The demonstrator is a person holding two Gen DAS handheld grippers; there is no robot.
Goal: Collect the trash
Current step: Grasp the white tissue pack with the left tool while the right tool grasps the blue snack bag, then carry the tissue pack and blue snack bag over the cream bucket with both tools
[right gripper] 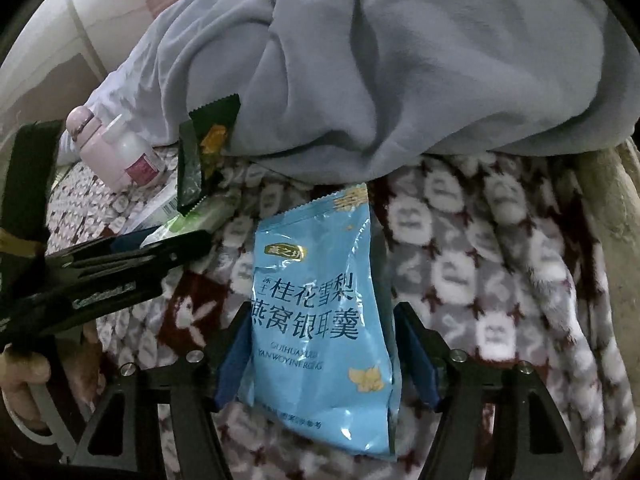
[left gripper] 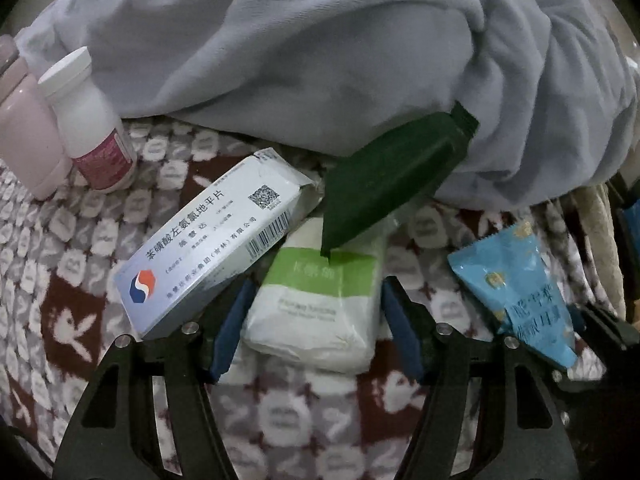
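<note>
My left gripper (left gripper: 316,308) is open, its blue pads either side of a white tissue pack with a green band (left gripper: 320,300) lying on the patterned blanket (left gripper: 80,280). A white medicine box (left gripper: 208,248) lies just left of it and a dark green wrapper (left gripper: 392,184) leans over its far end. My right gripper (right gripper: 320,344) is open around a light blue snack bag (right gripper: 320,304), pads beside its lower half. The blue bag also shows in the left wrist view (left gripper: 516,292). The left gripper appears in the right wrist view (right gripper: 120,264), by the green wrapper (right gripper: 200,156).
A heap of grey-blue cloth (left gripper: 320,52) covers the far side of the bed. A white pill bottle (left gripper: 88,124) and a pink flask (left gripper: 24,136) stand at the far left, also in the right wrist view (right gripper: 136,156). A person's hand (right gripper: 24,380) holds the left gripper.
</note>
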